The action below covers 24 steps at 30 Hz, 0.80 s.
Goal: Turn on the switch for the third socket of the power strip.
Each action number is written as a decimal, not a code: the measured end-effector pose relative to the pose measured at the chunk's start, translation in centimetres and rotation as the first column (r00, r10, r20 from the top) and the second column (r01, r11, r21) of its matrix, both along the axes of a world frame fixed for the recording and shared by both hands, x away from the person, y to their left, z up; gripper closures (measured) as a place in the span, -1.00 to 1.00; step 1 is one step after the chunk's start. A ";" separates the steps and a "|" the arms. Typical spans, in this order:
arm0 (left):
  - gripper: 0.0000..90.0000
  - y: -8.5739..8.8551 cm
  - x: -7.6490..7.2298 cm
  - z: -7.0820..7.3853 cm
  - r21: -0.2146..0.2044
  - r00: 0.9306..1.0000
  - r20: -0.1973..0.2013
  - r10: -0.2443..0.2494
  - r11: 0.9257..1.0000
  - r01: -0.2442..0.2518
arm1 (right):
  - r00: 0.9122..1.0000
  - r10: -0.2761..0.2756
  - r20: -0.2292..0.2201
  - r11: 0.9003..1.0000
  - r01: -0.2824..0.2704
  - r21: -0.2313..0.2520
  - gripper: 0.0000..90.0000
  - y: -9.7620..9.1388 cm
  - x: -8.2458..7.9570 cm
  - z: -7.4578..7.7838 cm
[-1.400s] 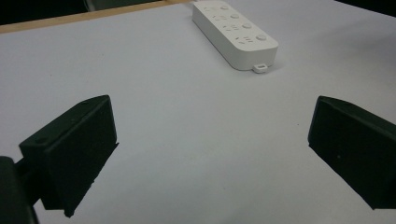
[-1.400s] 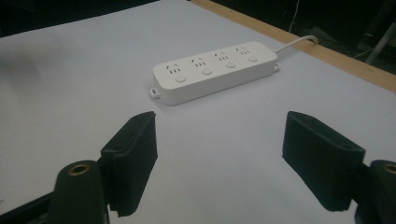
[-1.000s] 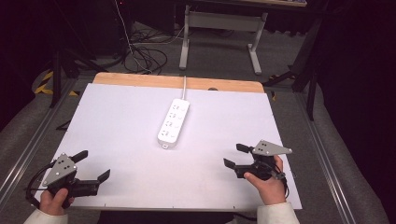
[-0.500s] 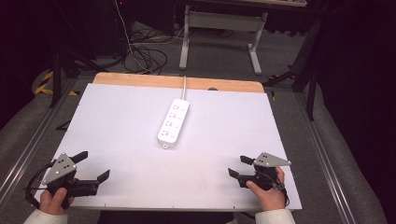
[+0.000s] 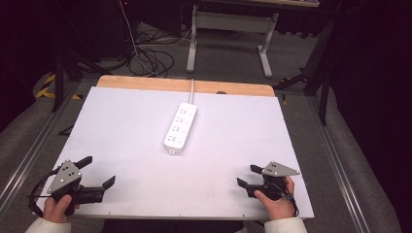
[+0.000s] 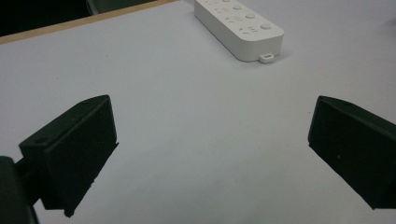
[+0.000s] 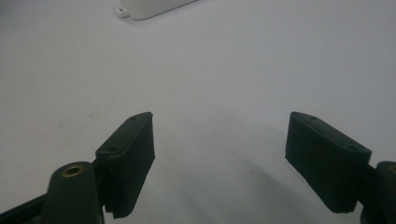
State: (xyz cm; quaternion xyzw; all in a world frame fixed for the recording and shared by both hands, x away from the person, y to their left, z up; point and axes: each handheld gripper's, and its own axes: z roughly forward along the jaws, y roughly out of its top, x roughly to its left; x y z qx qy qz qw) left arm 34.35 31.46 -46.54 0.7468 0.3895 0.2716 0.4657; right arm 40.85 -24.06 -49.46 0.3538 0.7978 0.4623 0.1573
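A white power strip (image 5: 180,128) lies in the middle of the white table (image 5: 121,121), its cord running off the far edge. My left gripper (image 5: 97,171) rests at the near left corner, held by a hand, open with nothing between its jaws. Near the front right corner my right gripper (image 5: 248,175) is also open and empty. The left gripper view has the power strip (image 6: 239,27) ahead beyond the left gripper (image 6: 210,149). One end of the power strip (image 7: 149,6) sits at the top of the right gripper view, past the right gripper (image 7: 219,163).
A wooden strip (image 5: 184,86) borders the table's far edge. Beyond it on the floor stand cables (image 5: 148,58) and a metal stand (image 5: 228,29). Metal rails (image 5: 335,165) run along both sides of the table.
My right gripper has drawn back toward the table's front edge and slightly right. The left gripper and the power strip have stayed put.
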 end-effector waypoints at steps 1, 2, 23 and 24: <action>-0.96 0.0 0.0 -0.1 0.000 1.000 0.006 0.002 1.000 -0.002 | 1.000 -0.003 0.009 1.000 0.003 0.003 -0.46 0.0 0.0 0.0; -0.96 0.1 0.1 -0.2 0.002 1.000 0.015 0.006 1.000 -0.006 | 1.000 -0.003 0.023 1.000 0.003 0.002 -0.46 0.0 -0.1 0.1; -0.96 0.1 0.4 -0.3 -0.012 1.000 -0.018 0.025 1.000 -0.025 | 0.997 -0.027 0.072 0.999 0.025 0.024 -0.49 -0.4 -0.1 0.7; -0.96 0.1 0.4 -0.3 -0.009 1.000 -0.012 0.029 1.000 -0.029 | 0.997 -0.025 0.076 0.999 0.024 0.023 -0.50 -0.4 -0.1 0.7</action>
